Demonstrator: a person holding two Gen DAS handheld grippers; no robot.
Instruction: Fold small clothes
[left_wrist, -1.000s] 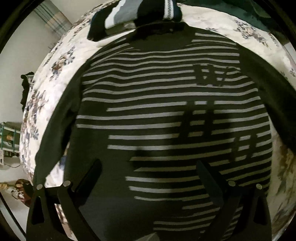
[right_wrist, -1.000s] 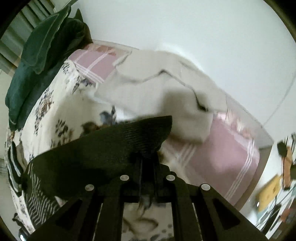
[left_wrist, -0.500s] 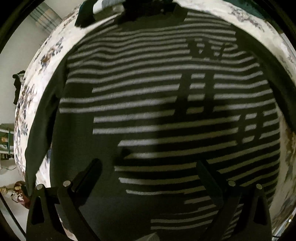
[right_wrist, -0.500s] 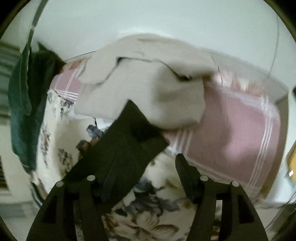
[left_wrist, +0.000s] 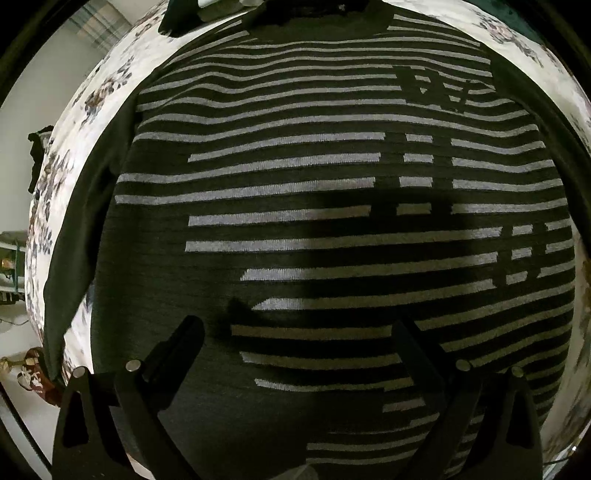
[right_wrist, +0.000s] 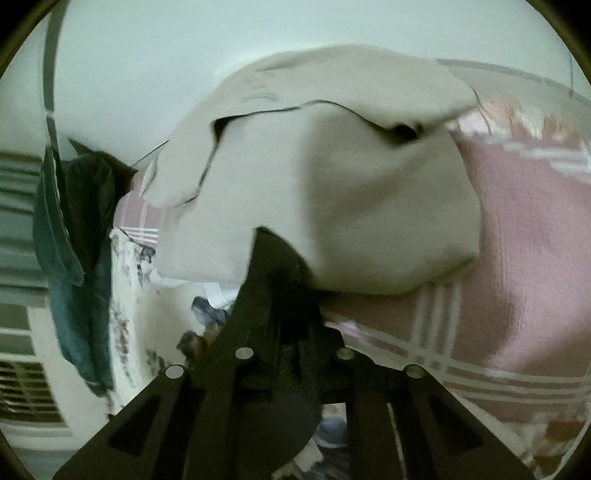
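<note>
- Sweater (left_wrist: 295, 229) fills the left wrist view: dark, grey-striped, spread flat on a floral bedspread (left_wrist: 107, 85), with its neckline at the top edge and a plain dark sleeve (left_wrist: 85, 221) running down its left side
- The left gripper (left_wrist: 295, 332) points almost straight down over the lower body of the sweater; its two fingers stand wide apart with nothing clamped between them, and a shadow crosses the stripes just ahead of them
- In the right wrist view the right gripper (right_wrist: 291, 325) has a fold of dark fabric (right_wrist: 273, 280) between its fingers, which are closing on it and are almost together; the cloth rises in a peak above the tips
- Behind it a beige garment (right_wrist: 332, 184) lies on a pink blanket with white stripes (right_wrist: 517, 277); a dark green cloth (right_wrist: 74, 240) hangs at the left, beside the floral bedspread
</note>
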